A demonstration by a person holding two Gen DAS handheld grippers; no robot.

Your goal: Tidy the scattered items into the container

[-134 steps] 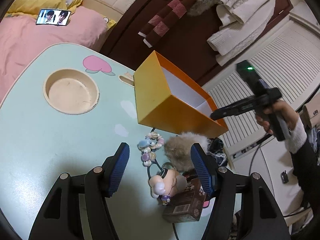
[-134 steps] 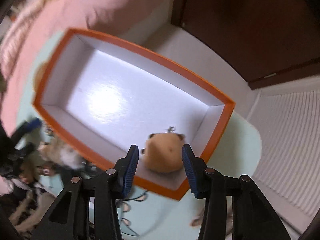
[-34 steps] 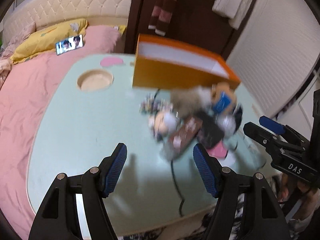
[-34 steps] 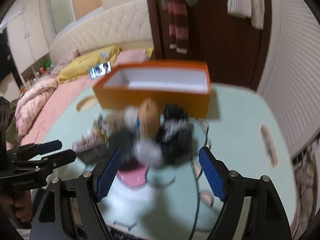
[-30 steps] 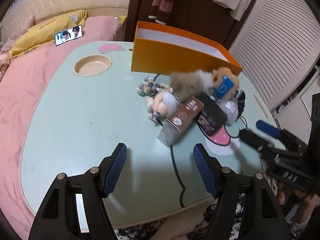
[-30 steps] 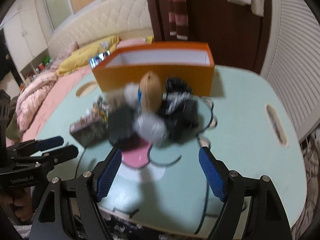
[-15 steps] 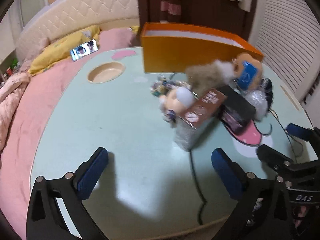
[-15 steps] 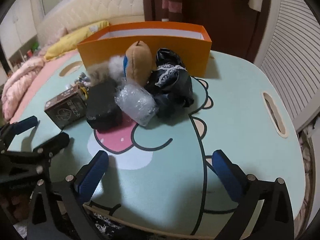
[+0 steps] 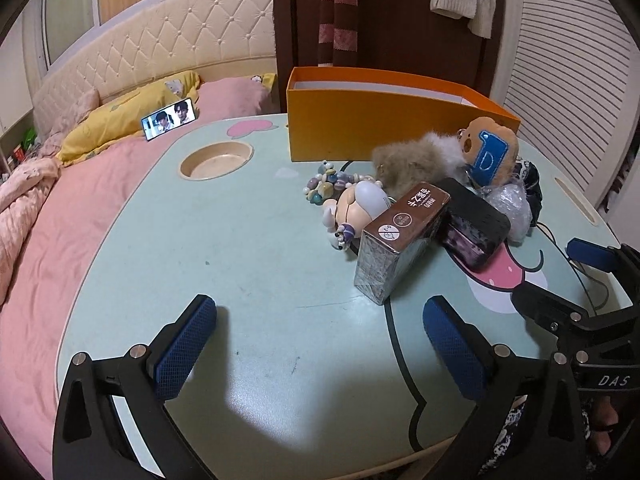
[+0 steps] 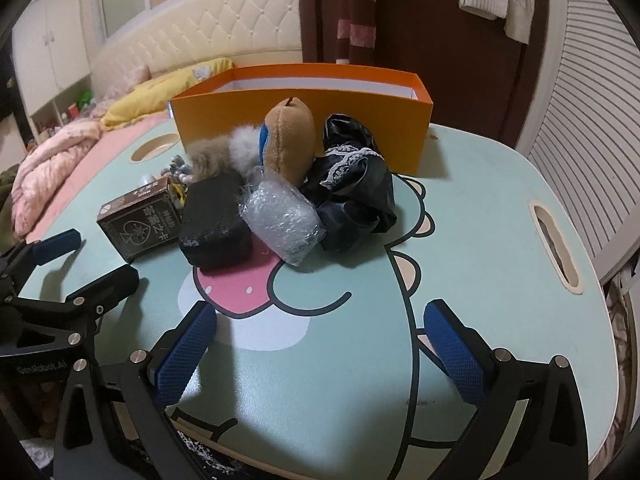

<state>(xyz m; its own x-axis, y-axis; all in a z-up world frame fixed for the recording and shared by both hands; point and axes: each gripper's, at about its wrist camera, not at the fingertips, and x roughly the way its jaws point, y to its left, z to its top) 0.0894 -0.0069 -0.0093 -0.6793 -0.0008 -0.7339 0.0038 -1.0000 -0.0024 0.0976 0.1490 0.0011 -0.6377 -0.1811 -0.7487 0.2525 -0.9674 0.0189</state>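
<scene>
Both the left gripper (image 9: 320, 336) and the right gripper (image 10: 320, 340) are held wide apart with nothing between after just opening, the clutter (image 10: 248, 200) is piled beyond, and the orange box (image 10: 304, 120), its floor hidden, is seen behind.

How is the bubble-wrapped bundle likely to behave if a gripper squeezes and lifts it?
The bubble-wrapped bundle will probably give under the pads before they bite, as the wrap looks puffy. Its glossy film may slip a little. It looks rounded and leans against the black box, so a push could roll it. What it holds cannot be seen.
</scene>
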